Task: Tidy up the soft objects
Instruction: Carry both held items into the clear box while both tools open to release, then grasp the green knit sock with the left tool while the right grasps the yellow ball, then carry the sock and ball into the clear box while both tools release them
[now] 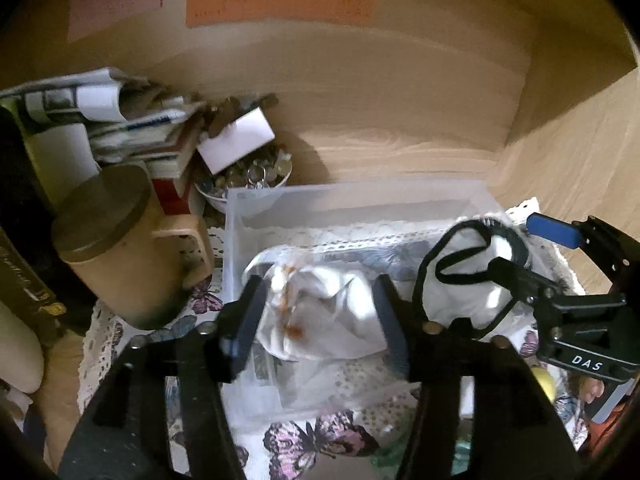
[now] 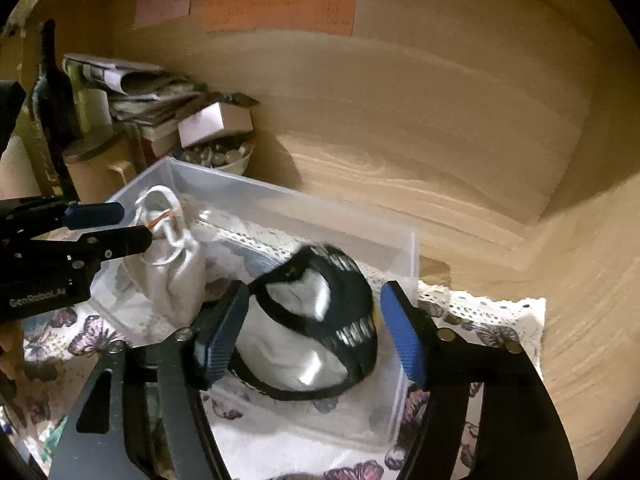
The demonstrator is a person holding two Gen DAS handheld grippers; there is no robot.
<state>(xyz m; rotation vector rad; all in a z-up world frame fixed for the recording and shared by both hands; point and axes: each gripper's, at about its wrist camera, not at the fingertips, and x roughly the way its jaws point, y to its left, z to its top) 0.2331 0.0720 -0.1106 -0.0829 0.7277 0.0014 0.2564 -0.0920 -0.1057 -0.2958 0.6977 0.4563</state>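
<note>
— Two soft things lie in the clear plastic bin (image 2: 404, 256): white cloth pouch (image 1: 320, 312) left, black-trimmed white mask (image 2: 316, 328) right.

— Your tongs?

— Left gripper (image 1: 316, 320) and right gripper (image 2: 312, 332) both gape, holding nothing. Placing looks finished; next I'd withdraw.

A pale wood-grain back wall (image 2: 400, 92) carrying pink, green and orange paper notes (image 2: 280, 10) meets a matching wooden desktop (image 2: 580, 320) under warm, dim light with dark shadowed corners.
</note>
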